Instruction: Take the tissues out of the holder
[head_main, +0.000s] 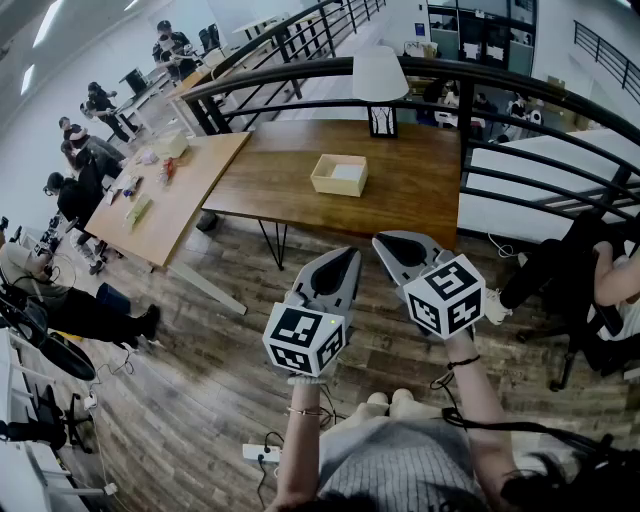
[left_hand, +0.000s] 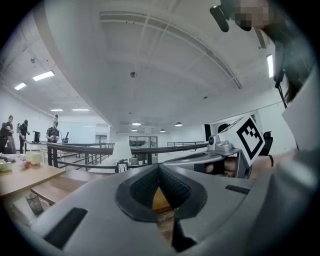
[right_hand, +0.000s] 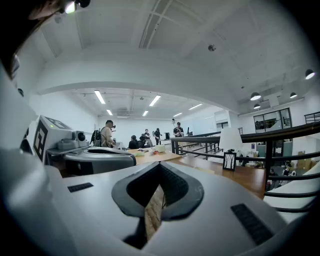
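The tissue holder (head_main: 339, 174) is a shallow light wooden box with white tissue inside, standing near the middle of the dark brown table (head_main: 420, 190). Both grippers hang over the wooden floor in front of the table, well short of the holder. My left gripper (head_main: 350, 254) points at the table with its jaws shut and nothing between them; its own view shows the tips (left_hand: 159, 167) meeting. My right gripper (head_main: 383, 241) is beside it, also shut and empty, with its tips (right_hand: 160, 166) together. Each gripper shows in the other's view.
A white table lamp (head_main: 380, 85) stands at the table's far edge against a black railing (head_main: 500, 85). A lighter table (head_main: 170, 200) with clutter and several people is at left. A seated person (head_main: 600, 290) is at right. A power strip (head_main: 262, 452) lies on the floor.
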